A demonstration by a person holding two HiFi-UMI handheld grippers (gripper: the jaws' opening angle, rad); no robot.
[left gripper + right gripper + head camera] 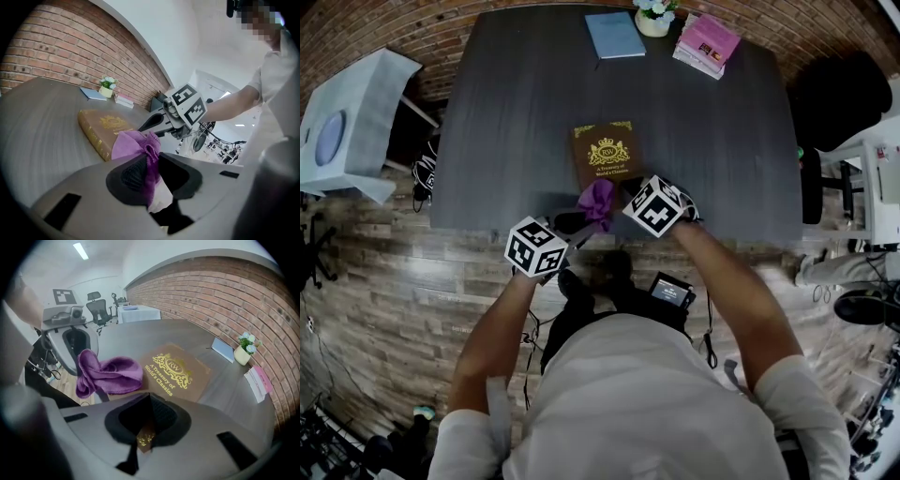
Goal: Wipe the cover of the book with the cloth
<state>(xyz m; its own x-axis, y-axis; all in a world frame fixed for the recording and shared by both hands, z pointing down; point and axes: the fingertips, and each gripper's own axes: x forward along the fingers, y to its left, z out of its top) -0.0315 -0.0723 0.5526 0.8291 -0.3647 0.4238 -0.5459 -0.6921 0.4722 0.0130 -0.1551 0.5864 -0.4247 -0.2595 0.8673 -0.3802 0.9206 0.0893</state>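
A brown book point(607, 155) with a gold crest lies on the dark table point(506, 112), near its front edge. My left gripper point(577, 223) is shut on a purple cloth point(598, 202), which hangs bunched over the book's near edge. In the left gripper view the cloth point(136, 143) is pinched between the jaws of this gripper point(152, 176), with the book point(105, 126) beyond. My right gripper point(630, 194) is at the book's near right corner. In its own view that gripper point(147, 420) is shut on a brown and gold bit of the book point(180, 371), with the cloth point(110, 371) to the left.
At the table's far edge lie a light blue book point(615, 35), a small pot of flowers point(654, 17) and a stack of pink books point(707, 42). A white side table point(356, 112) stands to the left, a black chair point(844, 94) to the right.
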